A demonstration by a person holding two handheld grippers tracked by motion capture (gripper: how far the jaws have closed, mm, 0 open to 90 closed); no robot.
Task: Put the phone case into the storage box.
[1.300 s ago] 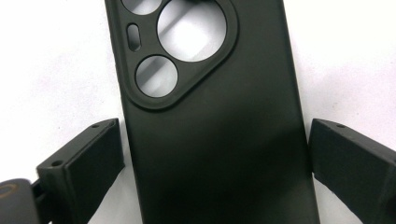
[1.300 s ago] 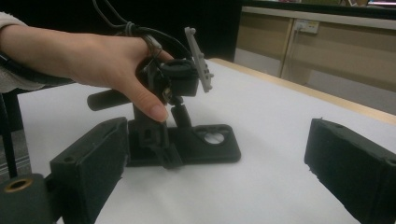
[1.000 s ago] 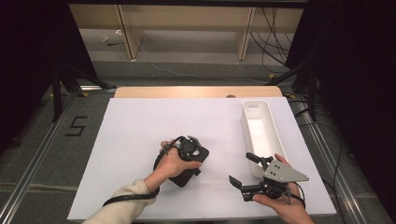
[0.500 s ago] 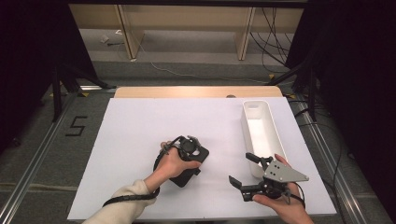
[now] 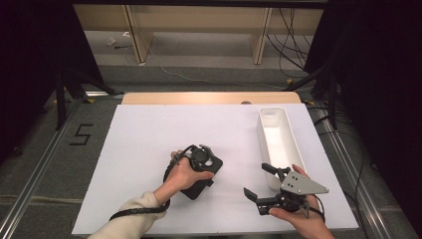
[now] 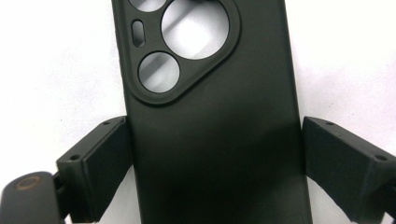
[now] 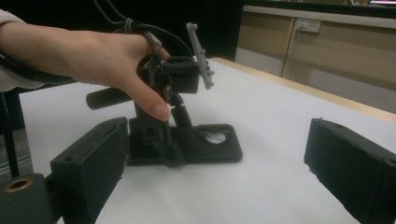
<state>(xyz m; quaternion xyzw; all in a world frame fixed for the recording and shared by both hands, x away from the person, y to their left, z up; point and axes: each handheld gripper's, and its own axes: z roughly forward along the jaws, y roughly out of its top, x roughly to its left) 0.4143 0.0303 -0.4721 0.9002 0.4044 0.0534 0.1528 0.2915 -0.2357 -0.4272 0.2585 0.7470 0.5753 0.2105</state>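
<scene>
Phone case [image 6: 212, 130] lies flat btwn left gripper [image 6: 212, 163] jaws — left jaw touching; right just off.

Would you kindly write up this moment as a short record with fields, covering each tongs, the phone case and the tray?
work surface: white table
phone case: black, flat on the table, camera cut-outs facing up
left tongs: over the case, one jaw on each long side; the right one stands clear of the case's edge, contact on the left unclear
right tongs: open, empty, held beside the tray's near end, pointing towards the case
tray: white, long, at the table's right, looks empty
</scene>
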